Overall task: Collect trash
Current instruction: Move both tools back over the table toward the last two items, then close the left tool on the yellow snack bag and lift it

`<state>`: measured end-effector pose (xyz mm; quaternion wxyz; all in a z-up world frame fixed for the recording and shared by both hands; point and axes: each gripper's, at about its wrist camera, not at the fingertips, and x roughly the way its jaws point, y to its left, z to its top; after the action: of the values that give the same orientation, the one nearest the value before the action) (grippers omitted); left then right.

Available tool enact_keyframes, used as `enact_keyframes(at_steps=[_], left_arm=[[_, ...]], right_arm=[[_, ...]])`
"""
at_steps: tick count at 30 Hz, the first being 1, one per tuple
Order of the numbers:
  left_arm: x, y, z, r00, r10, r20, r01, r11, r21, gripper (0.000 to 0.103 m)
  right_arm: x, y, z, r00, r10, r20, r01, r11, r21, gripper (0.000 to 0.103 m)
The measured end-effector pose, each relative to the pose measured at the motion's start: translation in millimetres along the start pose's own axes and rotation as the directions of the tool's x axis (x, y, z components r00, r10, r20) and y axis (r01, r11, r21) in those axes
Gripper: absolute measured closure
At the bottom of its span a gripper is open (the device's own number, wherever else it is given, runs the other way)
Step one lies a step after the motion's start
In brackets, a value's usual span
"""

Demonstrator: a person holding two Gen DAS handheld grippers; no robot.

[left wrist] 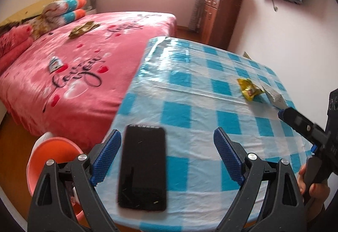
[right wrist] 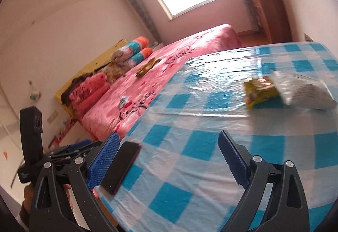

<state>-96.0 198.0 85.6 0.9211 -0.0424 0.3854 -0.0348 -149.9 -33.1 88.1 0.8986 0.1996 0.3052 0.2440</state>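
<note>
A yellow snack wrapper (left wrist: 250, 89) (right wrist: 260, 88) lies on the blue-checked table (left wrist: 200, 84) (right wrist: 200, 126), touching a clear white plastic bag (left wrist: 274, 94) (right wrist: 304, 89) at its right. On the pink bed (left wrist: 88, 67) (right wrist: 169, 67) lie a small white-blue wrapper (left wrist: 55, 63) (right wrist: 124, 101) and an olive-gold wrapper (left wrist: 84, 28) (right wrist: 149, 66). My left gripper (left wrist: 166, 155) is open above a black phone (left wrist: 143, 166) (right wrist: 121, 166) at the table's near edge. My right gripper (right wrist: 172, 160) is open over the cloth with nothing between its fingers; its finger (left wrist: 295, 120) shows at the left wrist view's right edge.
An orange bin (left wrist: 52, 160) stands on the floor beside the table's near left corner. A wooden cabinet (left wrist: 219, 20) with folded bedding on top stands by the far wall. Rolled pillows (left wrist: 74, 7) lie at the bed's head. A hand (left wrist: 312, 187) holds the right gripper's handle.
</note>
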Motion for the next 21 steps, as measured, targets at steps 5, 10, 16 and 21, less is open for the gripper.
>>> enact_keyframes(at_steps=[5, 10, 16, 21], left_arm=[[16.0, -35.5, 10.3, 1.000, -0.028, -0.013, 0.029, 0.997, 0.067, 0.013], [34.9, -73.3, 27.6, 0.999, -0.051, -0.013, 0.052, 0.992, 0.117, 0.013], [64.3, -126.6, 53.0, 0.990, -0.140, 0.004, 0.136, 0.967, 0.217, 0.013], [94.5, -168.8, 67.4, 0.970, -0.241, -0.032, 0.234, 0.891, 0.389, 0.013]], right_arm=[[-19.5, -47.2, 10.8, 0.997, -0.042, 0.060, 0.035, 0.993, 0.113, 0.010], [-37.1, -91.0, 18.2, 0.990, -0.080, 0.113, 0.054, 0.974, 0.221, 0.010], [-42.1, -139.3, 18.7, 0.991, -0.047, 0.126, -0.002, 0.931, 0.364, 0.012], [-42.2, -162.9, 16.6, 0.992, 0.014, 0.127, -0.068, 0.898, 0.436, 0.020]])
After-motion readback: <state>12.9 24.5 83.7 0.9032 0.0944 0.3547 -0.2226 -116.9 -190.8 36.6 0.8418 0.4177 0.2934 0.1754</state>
